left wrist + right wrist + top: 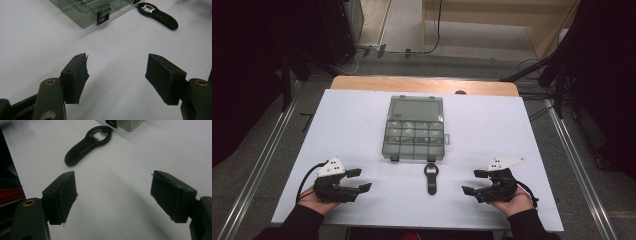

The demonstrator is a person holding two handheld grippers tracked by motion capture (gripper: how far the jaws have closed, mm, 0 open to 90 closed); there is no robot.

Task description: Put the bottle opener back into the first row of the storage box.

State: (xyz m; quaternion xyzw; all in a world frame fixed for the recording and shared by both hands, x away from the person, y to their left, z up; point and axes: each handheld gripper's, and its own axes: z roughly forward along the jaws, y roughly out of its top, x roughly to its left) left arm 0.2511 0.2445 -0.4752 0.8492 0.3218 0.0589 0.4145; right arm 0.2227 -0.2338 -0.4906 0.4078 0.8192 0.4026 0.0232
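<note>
A clear grey compartment box [414, 128] lies closed at the middle of the white table top [352, 125], its two black latches facing me. A black bottle opener [431, 178] lies just in front of it, ring end toward the box. My left gripper [360, 180] rests at the near left, open and empty. My right gripper [474, 181] rests at the near right, open and empty too. In the left gripper view the box corner [85, 12] and the opener [157, 15] lie ahead of my jaws [116, 73]. In the right gripper view the opener [86, 143] lies ahead left of my jaws [113, 192].
The white top sits on a wooden table whose far edge [422, 84] shows behind it. Metal rails [577, 165] run along the floor on both sides. Cables and dark stands [557, 70] crowd the floor beyond the table.
</note>
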